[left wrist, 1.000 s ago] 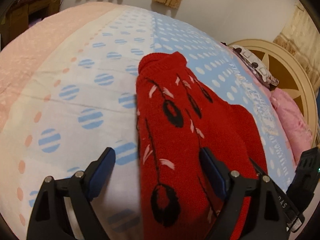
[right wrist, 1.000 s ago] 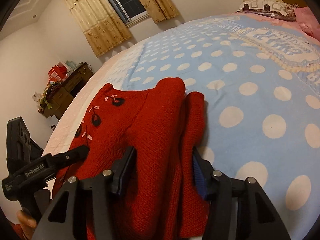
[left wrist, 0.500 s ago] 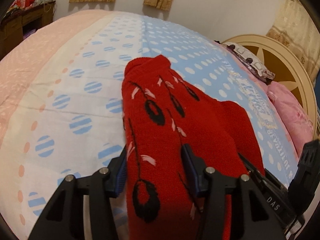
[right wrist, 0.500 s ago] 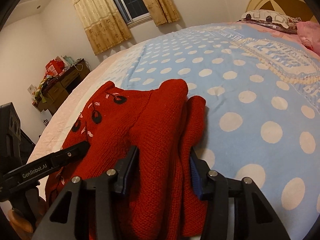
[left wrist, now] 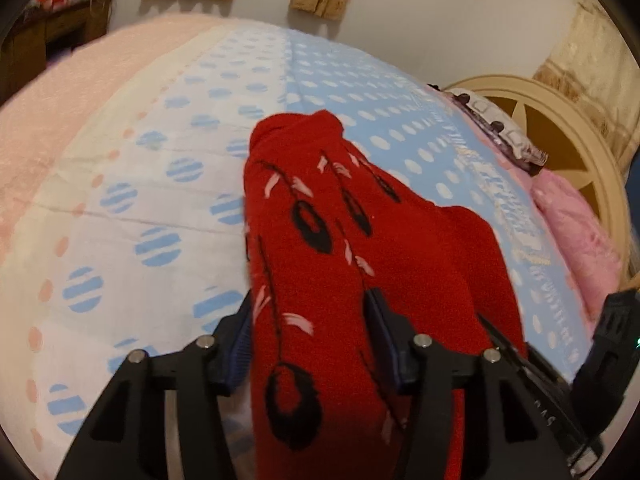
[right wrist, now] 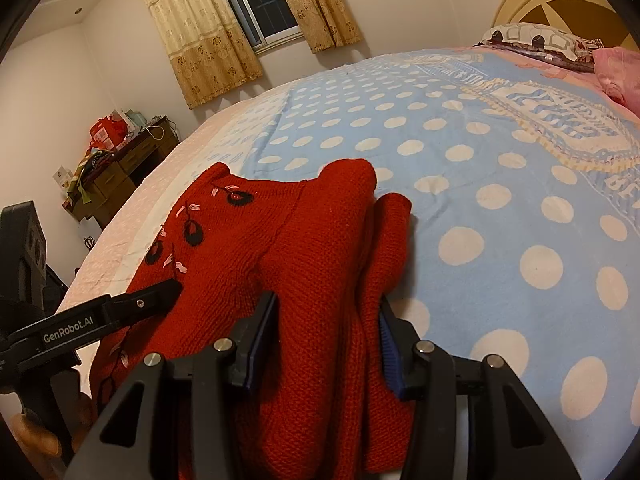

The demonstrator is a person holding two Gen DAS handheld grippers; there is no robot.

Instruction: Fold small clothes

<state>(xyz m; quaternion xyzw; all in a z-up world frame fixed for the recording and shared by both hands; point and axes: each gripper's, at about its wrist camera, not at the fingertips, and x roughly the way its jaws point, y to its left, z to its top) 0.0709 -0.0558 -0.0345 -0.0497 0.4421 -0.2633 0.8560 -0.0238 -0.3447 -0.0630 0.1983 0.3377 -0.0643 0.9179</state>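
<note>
Pinching the red sweater (left wrist: 360, 280) on the dotted bedspread (right wrist: 500, 200), our left gripper (left wrist: 308, 340) has clamped its patterned near edge, our right gripper (right wrist: 328, 340) the plain folds; we judge it soft, thick, floppy, best held at both near corners.

Left claw (left wrist: 310, 340) angled downward, its jaws just closed in, pads pressing fabric; right claw (right wrist: 326, 340) likewise tilted down, clamped, beside it.

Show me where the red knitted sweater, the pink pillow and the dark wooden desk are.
red knitted sweater (left wrist: 340, 240): left wrist view, on its patterned front.
pink pillow (left wrist: 576, 232): left wrist view, on its middle.
dark wooden desk (right wrist: 120, 176): right wrist view, on its drawer front.
</note>
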